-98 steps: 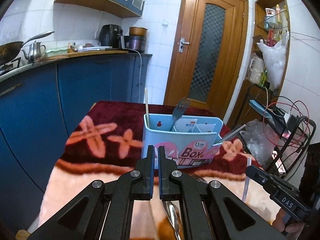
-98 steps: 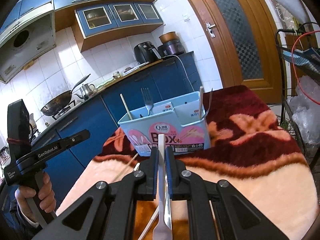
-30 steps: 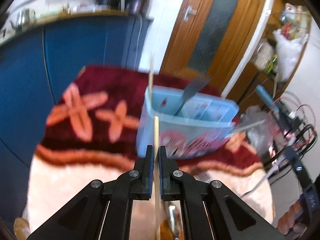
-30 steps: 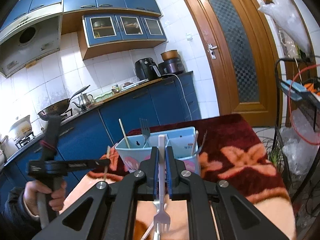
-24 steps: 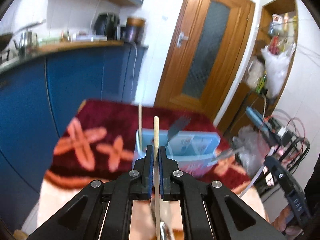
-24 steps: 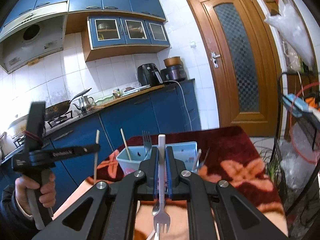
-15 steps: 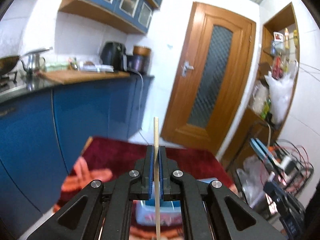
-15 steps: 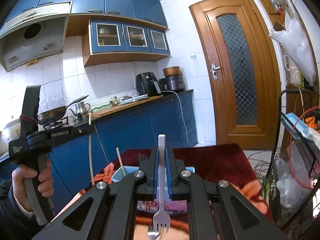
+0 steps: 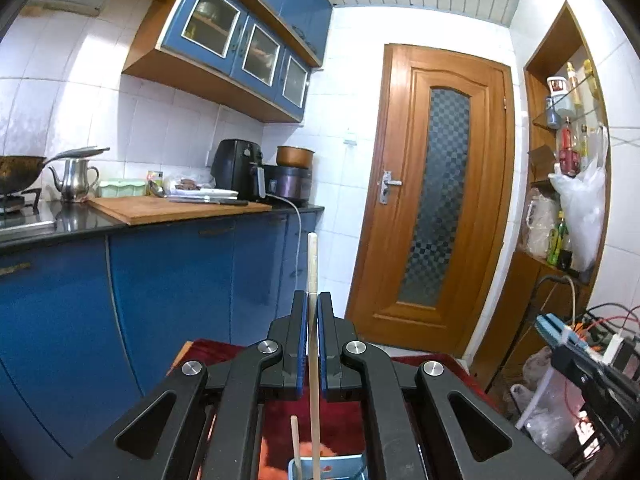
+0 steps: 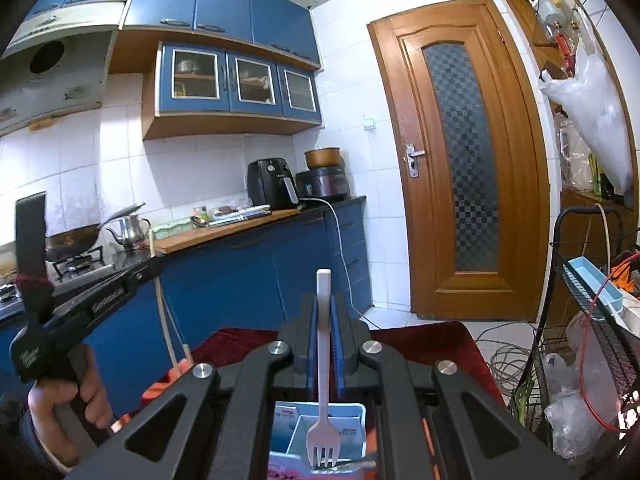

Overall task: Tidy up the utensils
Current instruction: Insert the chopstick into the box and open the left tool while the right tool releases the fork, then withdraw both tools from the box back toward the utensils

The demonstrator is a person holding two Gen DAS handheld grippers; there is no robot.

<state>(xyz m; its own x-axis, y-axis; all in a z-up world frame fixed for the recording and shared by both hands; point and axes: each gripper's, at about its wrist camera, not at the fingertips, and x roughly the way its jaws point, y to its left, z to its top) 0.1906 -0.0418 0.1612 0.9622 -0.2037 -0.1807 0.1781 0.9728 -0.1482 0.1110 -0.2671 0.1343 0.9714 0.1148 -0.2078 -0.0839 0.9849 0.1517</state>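
My left gripper [image 9: 313,304] is shut on a wooden chopstick [image 9: 313,360] held upright, its lower end over the light blue utensil box [image 9: 332,468] at the bottom of the left wrist view. A second chopstick [image 9: 296,448] stands in that box. My right gripper [image 10: 324,312] is shut on a white plastic fork [image 10: 323,432], tines down, just above the box [image 10: 304,428] and its dividers. The left gripper [image 10: 156,264] with its chopstick [image 10: 164,320] also shows at the left of the right wrist view.
The box stands on a table covered by a dark red flowered cloth [image 10: 436,344]. Blue kitchen cabinets [image 9: 160,300] run along the left. A wooden door [image 9: 436,200] is behind, and a wire rack [image 10: 592,320] with cables and bags stands to the right.
Both grippers rose from the table with their utensils and tipped up, so the box dropped to the bottom of both views. The chopstick and fork now hang over the box.
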